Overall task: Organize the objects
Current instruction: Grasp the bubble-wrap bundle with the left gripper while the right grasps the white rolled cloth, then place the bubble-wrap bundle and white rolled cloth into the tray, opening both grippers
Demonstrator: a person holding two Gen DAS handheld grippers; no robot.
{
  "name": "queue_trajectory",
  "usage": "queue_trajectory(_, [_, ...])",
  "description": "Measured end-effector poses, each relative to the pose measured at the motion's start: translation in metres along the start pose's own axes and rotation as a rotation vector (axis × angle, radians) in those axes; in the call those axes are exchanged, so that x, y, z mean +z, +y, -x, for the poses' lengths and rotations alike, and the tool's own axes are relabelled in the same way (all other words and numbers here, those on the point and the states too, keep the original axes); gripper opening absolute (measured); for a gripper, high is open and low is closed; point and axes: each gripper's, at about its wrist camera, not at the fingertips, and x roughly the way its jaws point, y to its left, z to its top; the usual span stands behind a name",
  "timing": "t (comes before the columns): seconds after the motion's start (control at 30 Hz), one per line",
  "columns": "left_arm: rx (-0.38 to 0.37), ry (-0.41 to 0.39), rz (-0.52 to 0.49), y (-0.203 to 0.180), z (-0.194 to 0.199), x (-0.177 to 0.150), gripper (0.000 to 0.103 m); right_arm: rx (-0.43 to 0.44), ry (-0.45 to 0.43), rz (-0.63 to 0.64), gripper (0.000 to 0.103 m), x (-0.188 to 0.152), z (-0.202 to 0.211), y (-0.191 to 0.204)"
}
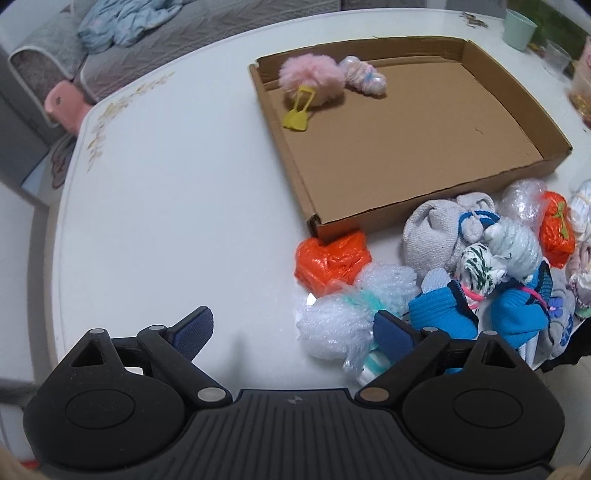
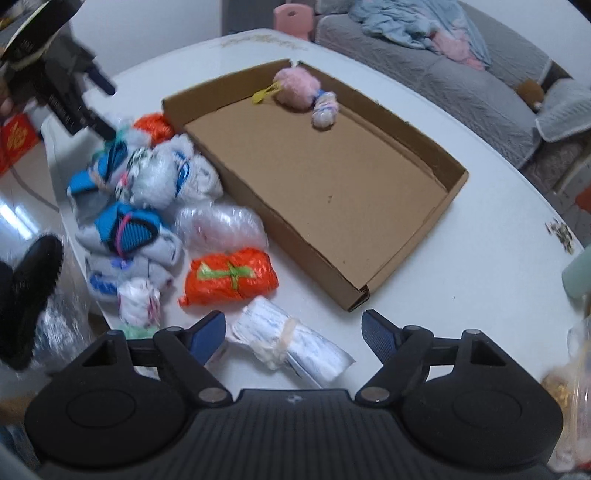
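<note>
Where jaws gape: white bundle [image 2: 291,347] between right tool [image 2: 293,332].

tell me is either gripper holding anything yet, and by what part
Nothing is held. The left gripper and right gripper are both open, above the bundles on the table.

Beyond the white tabletop [image 1: 155,192] we see a grey quilted sofa [image 2: 461,85] with a crumpled light-blue blanket [image 2: 402,22] heaped on it. A small pink chair [image 1: 66,103] stands between the sofa and the tabletop's edge. Near the far corner of the tabletop we find a pale green cup [image 1: 519,27], with a clear glass [image 1: 556,57] just beside it (its contents we cannot make out). Down on the floor, we notice a red box [image 2: 16,138] with gold print.
</note>
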Motion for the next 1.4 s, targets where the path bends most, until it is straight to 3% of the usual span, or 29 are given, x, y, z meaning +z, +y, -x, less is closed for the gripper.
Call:
queue_trajectory(0.07, [-0.017, -0.006, -0.019, -0.002, -0.004, 0.001, 0.095, 0.023, 0.015, 0.009, 0.077, -0.004, -0.006, -0.003])
queue_trajectory(0.2, [-0.084, -0.012, -0.024, -0.008, -0.009, 0.006, 0.091, 0.051, 0.081, 0.042, 0.063, -0.009, -0.022, -0.004])
queue_trajectory(0.27, [-0.119, -0.004, -0.04, -0.012, -0.013, 0.009, 0.086, 0.051, 0.113, 0.059, 0.064, -0.009, -0.028, -0.003])
queue_trajectory(0.47, [-0.222, 0.027, -0.028, -0.016, -0.018, 0.01, 0.053, 0.066, 0.142, 0.03, 0.059, -0.006, -0.027, -0.001])
queue_trajectory(0.5, [-0.227, 0.028, -0.033, -0.017, -0.017, 0.011, 0.047, 0.075, 0.144, 0.024, 0.052, -0.005, -0.026, -0.001])
queue_trajectory(0.83, [-0.251, 0.098, 0.057, -0.005, -0.001, 0.012, 0.045, 0.088, 0.101, -0.075, 0.049, -0.007, 0.003, -0.013])
queue_trajectory(1.0, [-0.254, 0.079, 0.067, 0.003, 0.017, 0.013, 0.046, 0.078, 0.03, -0.165, 0.049, -0.004, 0.026, -0.028])
queue_trajectory(1.1, [-0.251, 0.02, 0.065, 0.007, 0.031, 0.02, 0.046, 0.063, -0.016, -0.222, 0.048, 0.008, 0.027, -0.04])
queue_trajectory(1.23, [-0.226, -0.146, 0.073, 0.013, 0.061, 0.043, 0.045, 0.03, -0.092, -0.29, 0.048, 0.029, 0.041, -0.052])
queue_trajectory(1.4, [-0.173, -0.283, 0.084, 0.012, 0.072, 0.082, 0.045, -0.009, -0.18, -0.384, 0.048, 0.079, 0.039, -0.075])
